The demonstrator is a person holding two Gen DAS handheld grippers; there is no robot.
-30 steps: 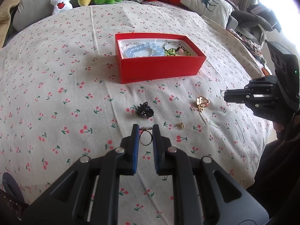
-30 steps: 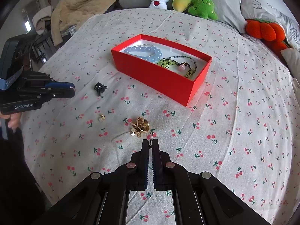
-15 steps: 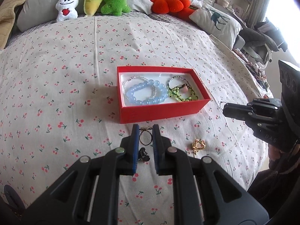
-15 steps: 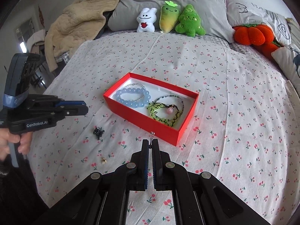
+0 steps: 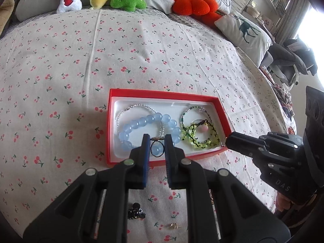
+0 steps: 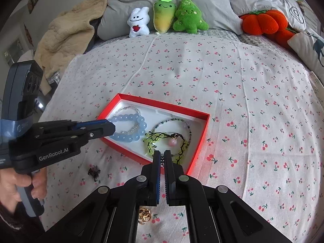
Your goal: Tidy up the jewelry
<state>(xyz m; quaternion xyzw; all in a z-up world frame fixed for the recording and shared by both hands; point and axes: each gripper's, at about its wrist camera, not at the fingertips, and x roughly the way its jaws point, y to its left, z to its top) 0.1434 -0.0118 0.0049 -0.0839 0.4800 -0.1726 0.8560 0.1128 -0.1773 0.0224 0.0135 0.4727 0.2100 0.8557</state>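
Ring carried above the red box

A thin dark ring (image 5: 156,149) was clamped upright by the left gripper (image 5: 156,141) over the red box (image 5: 162,95); the right gripper (image 6: 161,155) was pinched nearly closed, something tiny barely seen between its tips.
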